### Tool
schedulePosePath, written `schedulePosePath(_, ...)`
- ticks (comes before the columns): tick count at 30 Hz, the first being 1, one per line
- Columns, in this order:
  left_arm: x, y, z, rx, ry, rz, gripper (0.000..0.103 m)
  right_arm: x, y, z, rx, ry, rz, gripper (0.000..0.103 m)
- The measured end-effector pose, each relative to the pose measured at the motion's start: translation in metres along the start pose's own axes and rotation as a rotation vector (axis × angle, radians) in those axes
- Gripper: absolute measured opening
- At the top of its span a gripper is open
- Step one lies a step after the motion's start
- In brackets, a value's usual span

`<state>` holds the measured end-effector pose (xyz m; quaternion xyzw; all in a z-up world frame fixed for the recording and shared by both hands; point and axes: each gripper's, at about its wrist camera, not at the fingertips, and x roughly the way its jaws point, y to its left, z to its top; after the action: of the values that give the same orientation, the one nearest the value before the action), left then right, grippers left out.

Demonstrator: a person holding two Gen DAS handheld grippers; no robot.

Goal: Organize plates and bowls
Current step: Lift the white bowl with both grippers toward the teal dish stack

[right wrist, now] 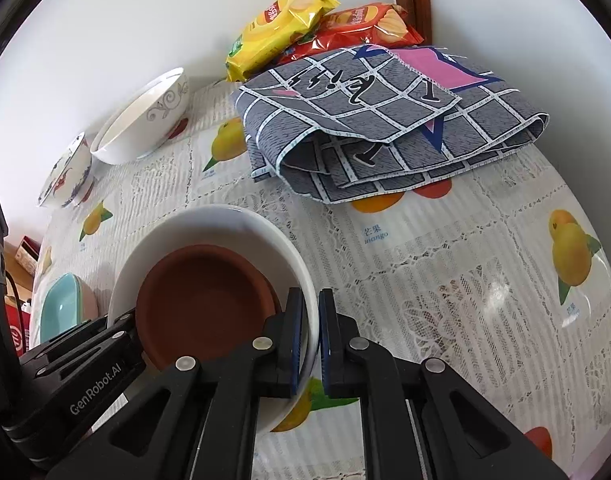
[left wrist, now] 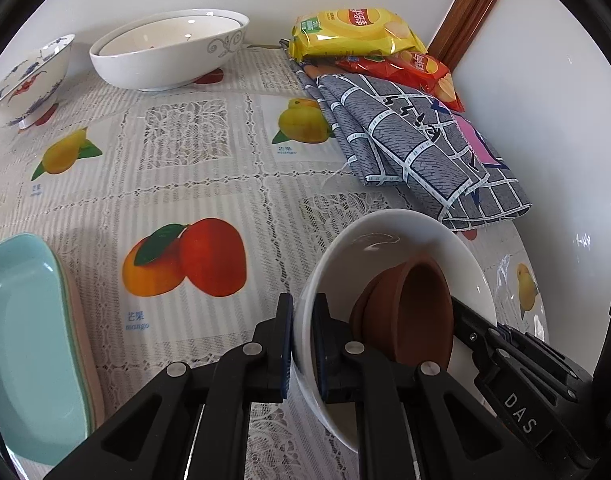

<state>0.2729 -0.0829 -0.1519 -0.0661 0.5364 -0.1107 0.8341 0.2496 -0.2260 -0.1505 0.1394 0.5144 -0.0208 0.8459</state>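
Up close in the left wrist view, the left gripper pinches the near rim of a white bowl, one finger outside the wall and one inside, closed tight on it. A brown dish sits tilted inside that bowl, leaning against its right side. The right gripper reaches in from the lower right to the bowl's opposite rim. To the left lies a stack of teal and pink rectangular plates. Farther back on the fruit-printed tablecloth stand a large white bowl with a smaller one nested in it and a blue-and-red patterned bowl. A folded grey checked cloth lies at the right, with a yellow chip bag and a red chip bag behind it.

Next, in the right wrist view, the right gripper clamps the white bowl's right rim, narrow on the wall. The brown dish fills the bowl's inside. The left gripper grips the far left rim. The grey cloth lies beyond, well apart from the bowl
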Motion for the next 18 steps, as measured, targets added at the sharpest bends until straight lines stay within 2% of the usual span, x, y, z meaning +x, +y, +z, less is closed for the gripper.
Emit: schedulePosePath(18, -0.059, 0.020, -0.001, -0.023, -0.082, 0.005, 0.010, -0.044, 0.037, -0.004, -0.022, -0.067, 0.035, 0.008)
